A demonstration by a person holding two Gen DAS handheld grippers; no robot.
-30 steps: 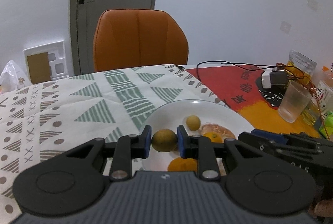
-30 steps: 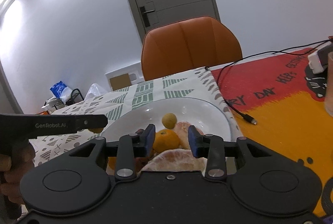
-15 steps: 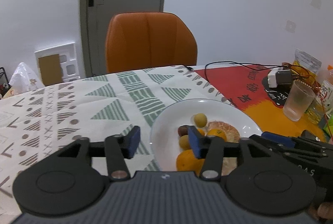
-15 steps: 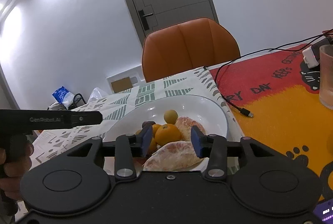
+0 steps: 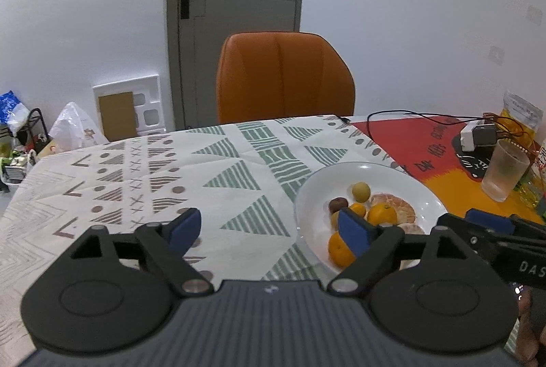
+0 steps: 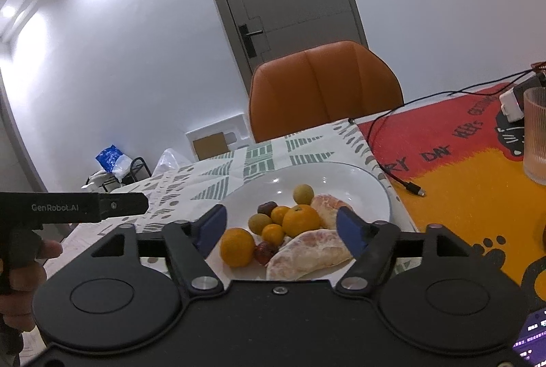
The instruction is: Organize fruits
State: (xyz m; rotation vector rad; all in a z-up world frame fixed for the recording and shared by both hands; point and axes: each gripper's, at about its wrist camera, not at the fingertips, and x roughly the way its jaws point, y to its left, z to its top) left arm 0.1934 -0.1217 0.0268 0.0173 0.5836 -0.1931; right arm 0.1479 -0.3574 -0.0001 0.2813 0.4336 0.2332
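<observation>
Right wrist view: your right claw [image 6: 281, 230] is spread, empty; the peeled segment [image 6: 309, 252] lies long axis nine-to-three on the plate [image 6: 355, 182]. Your left claw [image 5: 269, 230] is spread too.

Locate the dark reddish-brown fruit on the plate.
In the right wrist view the dark reddish-brown fruit sits mid-plate, between the yellow-green fruit and a small orange.

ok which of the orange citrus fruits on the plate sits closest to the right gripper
The large orange at the plate's near-left edge, just ahead of the right gripper's left finger. The other oranges are smaller or lie farther back, toward the plate's middle.
</observation>
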